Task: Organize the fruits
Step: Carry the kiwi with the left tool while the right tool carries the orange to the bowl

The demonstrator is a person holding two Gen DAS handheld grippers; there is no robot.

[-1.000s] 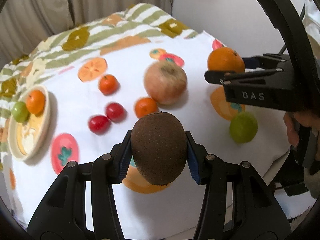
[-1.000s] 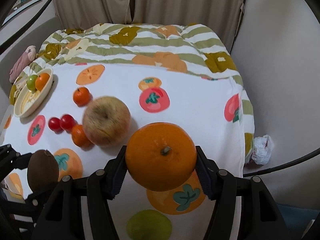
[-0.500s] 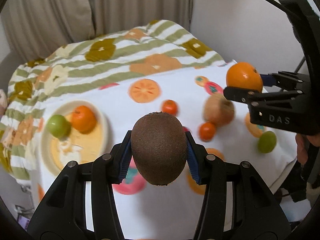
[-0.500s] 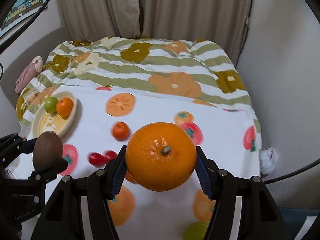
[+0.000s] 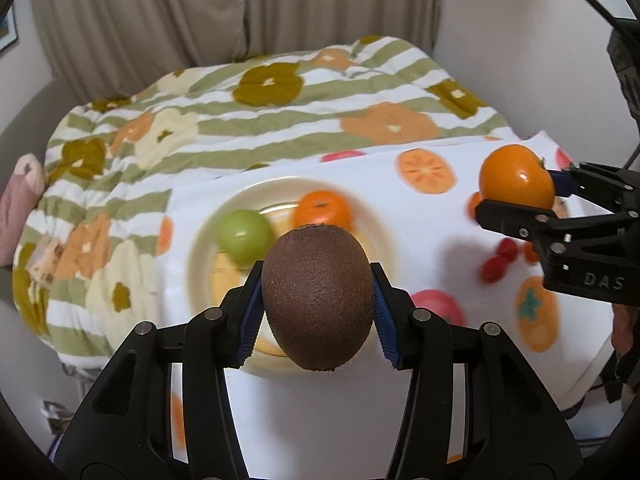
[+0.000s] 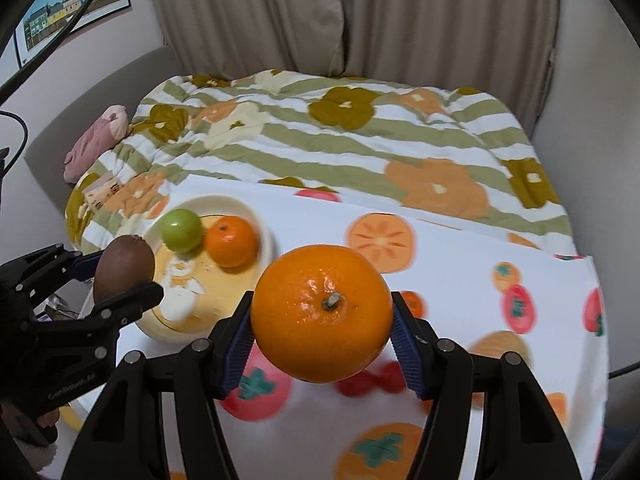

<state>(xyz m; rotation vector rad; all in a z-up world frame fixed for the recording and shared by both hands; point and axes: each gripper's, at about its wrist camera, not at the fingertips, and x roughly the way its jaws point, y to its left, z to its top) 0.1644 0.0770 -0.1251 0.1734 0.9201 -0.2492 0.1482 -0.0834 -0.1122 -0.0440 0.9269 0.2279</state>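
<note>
Left claw angled down, blue pads clamped on both sides of a kiwi. Right claw tilted down too, squeezing an orange between its pads. Both side by side, near each other.

Plate sits at cloth's left, two fruits side by side in it. Kiwi in left gripper above plate's near rim. Orange in right gripper to plate's right, over small blurred fruits, probably tomatoes. Quilt behind cloth.
</note>
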